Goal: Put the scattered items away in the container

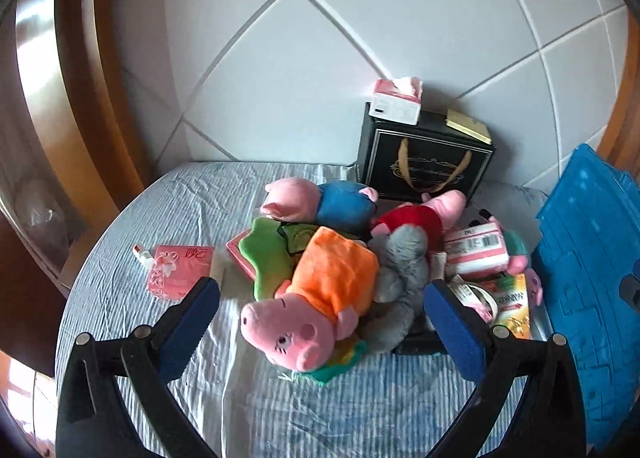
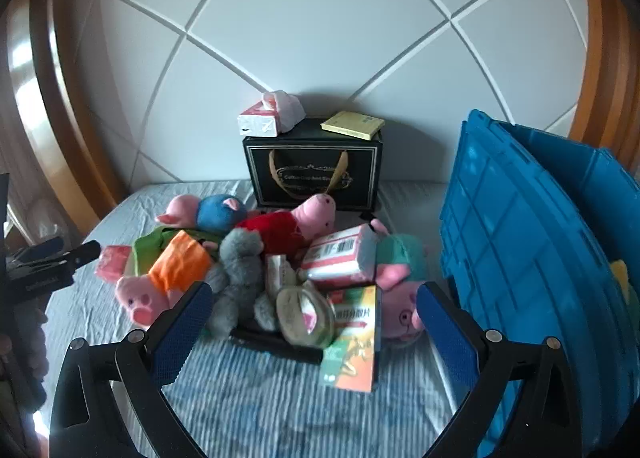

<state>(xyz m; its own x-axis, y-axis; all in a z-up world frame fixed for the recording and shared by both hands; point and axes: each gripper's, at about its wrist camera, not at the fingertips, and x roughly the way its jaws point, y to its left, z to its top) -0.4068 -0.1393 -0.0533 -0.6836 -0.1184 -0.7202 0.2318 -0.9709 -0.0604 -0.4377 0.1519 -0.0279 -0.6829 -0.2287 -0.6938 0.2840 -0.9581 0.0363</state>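
A heap of toys and packets lies on the striped bed sheet point(image 1: 168, 214). Nearest my left gripper point(image 1: 320, 294) is a pink pig plush in an orange dress point(image 1: 316, 298); the gripper is open, its blue pads either side of the plush, not touching. Behind lie a blue-shirted pig point(image 1: 336, 202), a red-dressed pig point(image 1: 416, 218), a grey plush point(image 1: 400, 266) and a pink tissue pack point(image 1: 178, 268). My right gripper point(image 2: 314, 296) is open above a medicine box point(image 2: 354, 342) and a roll of tape point(image 2: 306, 312). The blue crate point(image 2: 532, 242) stands at the right.
A black gift bag point(image 2: 316, 170) stands against the white padded headboard, with a tissue box point(image 2: 272, 118) and a yellow pad point(image 2: 354, 125) on top. Wooden frame curves on both sides. My left gripper point(image 2: 52, 258) shows at the left edge of the right wrist view.
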